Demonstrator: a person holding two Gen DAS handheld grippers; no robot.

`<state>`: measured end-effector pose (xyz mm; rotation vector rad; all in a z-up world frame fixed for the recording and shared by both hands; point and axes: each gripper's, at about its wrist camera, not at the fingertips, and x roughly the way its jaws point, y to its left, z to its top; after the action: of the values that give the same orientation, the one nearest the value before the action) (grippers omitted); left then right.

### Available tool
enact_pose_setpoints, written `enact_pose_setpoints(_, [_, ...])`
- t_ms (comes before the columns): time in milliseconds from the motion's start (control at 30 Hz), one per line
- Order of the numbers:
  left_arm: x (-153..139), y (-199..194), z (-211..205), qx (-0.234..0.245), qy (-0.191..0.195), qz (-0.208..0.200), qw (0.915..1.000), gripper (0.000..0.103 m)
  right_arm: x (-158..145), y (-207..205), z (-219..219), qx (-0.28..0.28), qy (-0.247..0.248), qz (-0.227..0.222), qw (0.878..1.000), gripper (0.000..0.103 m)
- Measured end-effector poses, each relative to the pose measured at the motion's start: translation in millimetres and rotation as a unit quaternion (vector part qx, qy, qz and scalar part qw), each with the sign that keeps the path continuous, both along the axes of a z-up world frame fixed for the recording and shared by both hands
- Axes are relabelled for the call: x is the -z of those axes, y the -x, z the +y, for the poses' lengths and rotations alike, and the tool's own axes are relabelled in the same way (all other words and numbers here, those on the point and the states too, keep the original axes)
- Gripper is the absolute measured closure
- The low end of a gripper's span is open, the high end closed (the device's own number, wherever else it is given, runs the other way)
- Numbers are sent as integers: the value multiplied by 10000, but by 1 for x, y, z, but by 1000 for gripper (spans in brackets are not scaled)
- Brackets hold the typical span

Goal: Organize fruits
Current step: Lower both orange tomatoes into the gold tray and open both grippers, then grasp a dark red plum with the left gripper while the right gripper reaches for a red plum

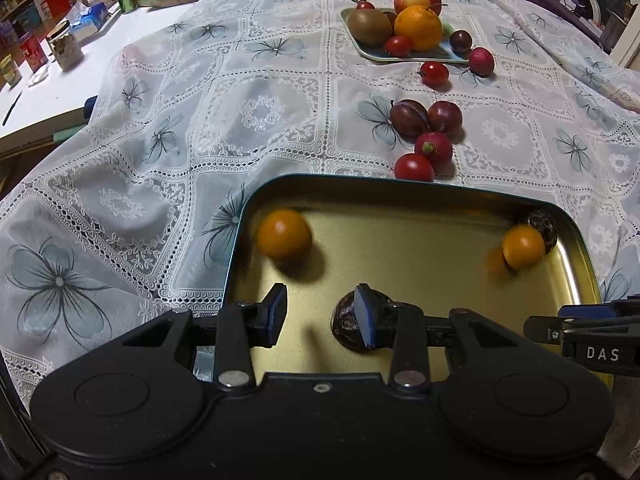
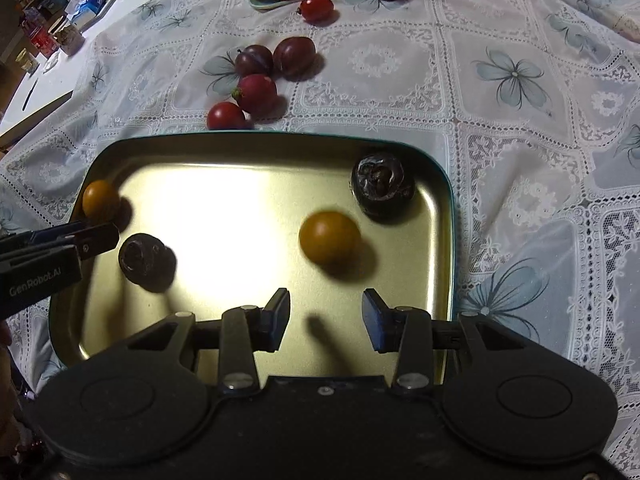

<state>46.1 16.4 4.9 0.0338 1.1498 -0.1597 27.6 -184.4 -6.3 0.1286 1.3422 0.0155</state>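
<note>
A gold metal tray (image 1: 420,208) (image 2: 224,152) holds two orange tomatoes (image 1: 284,235) (image 1: 523,246) and two dark wrinkled fruits (image 1: 347,320) (image 1: 542,224). In the right wrist view the tomatoes (image 2: 329,236) (image 2: 100,198) and dark fruits (image 2: 382,182) (image 2: 142,258) show too. My left gripper (image 1: 322,312) is open and empty over the tray, its right finger in front of a dark fruit. My right gripper (image 2: 326,316) is open and empty over the tray's near edge.
Plums (image 1: 408,117), a radish (image 1: 434,148) and a red tomato (image 1: 414,167) lie on the lace cloth beyond the tray. A pale plate (image 1: 372,56) at the back holds a kiwi, orange and apple. Clutter stands at far left.
</note>
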Motion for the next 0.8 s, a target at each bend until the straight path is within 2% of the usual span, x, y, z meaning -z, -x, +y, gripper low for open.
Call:
enact_pose_setpoints(300, [0,-1,0,11,10,71,10000,57,1,0,3,-70,18,54,10000,61])
enact_pose_setpoints(567, [-2,-5,-2,40,-2,75,10000,57,2,-6,1,-391,147,315,9986,61])
enact_pose_setpoints(800, [-7,-19,-13,160,60,88,9998,57,-4,-15,-9,-203,171,254,9993,60])
